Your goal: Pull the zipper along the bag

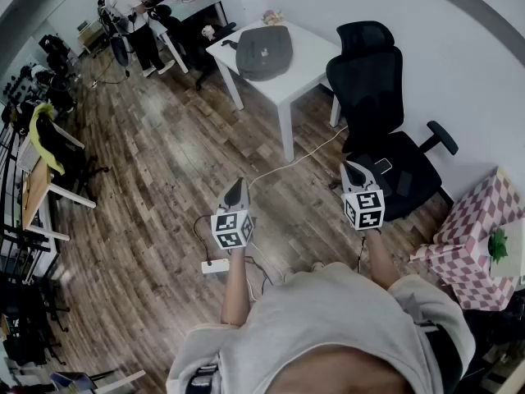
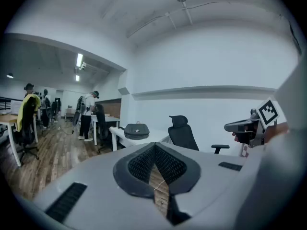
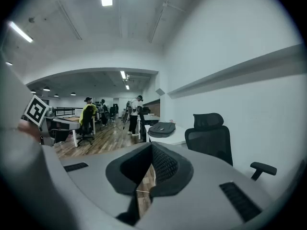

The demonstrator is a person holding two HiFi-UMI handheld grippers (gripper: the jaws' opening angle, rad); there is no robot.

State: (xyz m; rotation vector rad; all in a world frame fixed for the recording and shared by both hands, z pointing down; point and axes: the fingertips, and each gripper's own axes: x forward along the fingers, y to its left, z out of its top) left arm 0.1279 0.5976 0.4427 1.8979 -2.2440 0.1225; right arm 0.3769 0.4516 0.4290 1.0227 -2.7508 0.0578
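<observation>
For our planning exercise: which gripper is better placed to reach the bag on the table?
Left, marginally. Both are shut, empty and far from the bag, but the left gripper faces floor, the right gripper the office chair.

Head view looks steeply down from above the person (image 1: 328, 335), the white surface (image 1: 312, 56) with the bag (image 1: 264, 52) far off at 12 o'clock; both gripper views face it nearly level, sharing the black chair (image 1: 385, 130)

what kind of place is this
Most likely an open-plan office or lab workspace: a white table with a dark bag on it, a black office chair beside the table, and a person standing by more desks at the far end of the wood floor.
</observation>
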